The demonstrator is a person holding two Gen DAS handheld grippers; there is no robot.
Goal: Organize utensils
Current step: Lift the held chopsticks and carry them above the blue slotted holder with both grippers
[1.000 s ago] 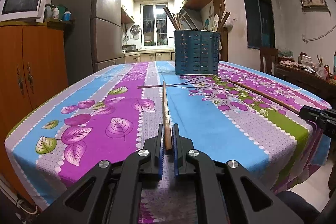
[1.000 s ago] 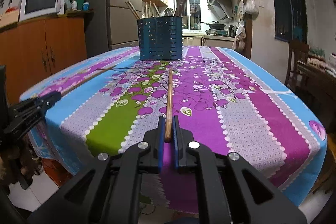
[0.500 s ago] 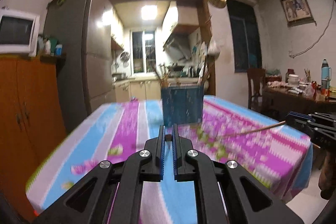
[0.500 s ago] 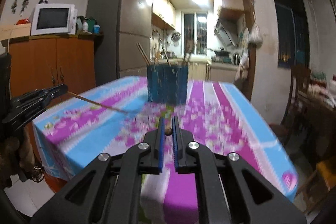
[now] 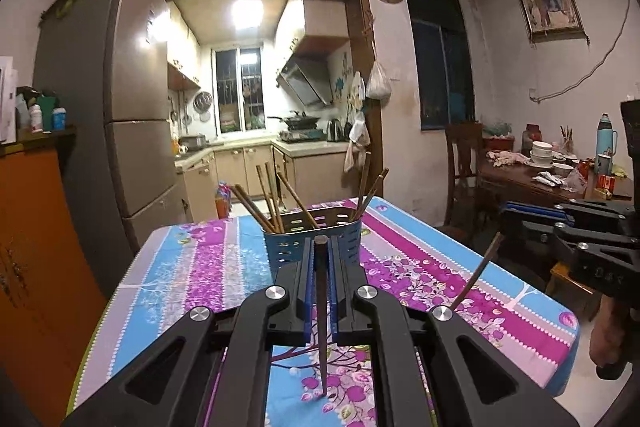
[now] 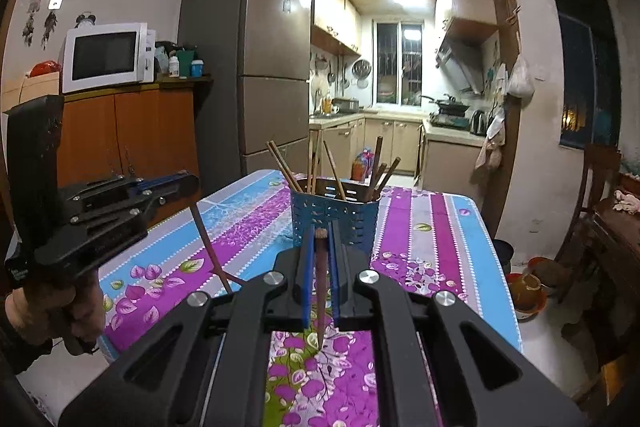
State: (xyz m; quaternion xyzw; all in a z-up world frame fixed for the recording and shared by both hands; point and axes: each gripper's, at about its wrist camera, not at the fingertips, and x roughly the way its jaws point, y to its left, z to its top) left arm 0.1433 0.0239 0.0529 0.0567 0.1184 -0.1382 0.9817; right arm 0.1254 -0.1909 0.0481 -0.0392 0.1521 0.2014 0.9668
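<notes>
Dim, purplish room; a bright ceiling light (image 5: 247,11) glares far beyond the jaws, sheening the fridge (image 6: 256,39); fisheye bends edges; corners black; focus sharp.

Right tool (image 6: 319,267) clamped on a hanging chopstick (image 6: 321,291), blue holder (image 6: 334,217) beyond on floral tablecloth (image 6: 432,243).

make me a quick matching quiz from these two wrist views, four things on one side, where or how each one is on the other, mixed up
Things:
1. left claw
2. blue holder
3. microwave
4. thermos

Places or states:
A. on the orange cabinet
B. shut on a chopstick that hangs point down
C. on the side table by the wall, near stacked bowls
D. upright on the floral tablecloth, chopsticks sticking out of it

Pairs: 1-B, 2-D, 3-A, 4-C
</notes>
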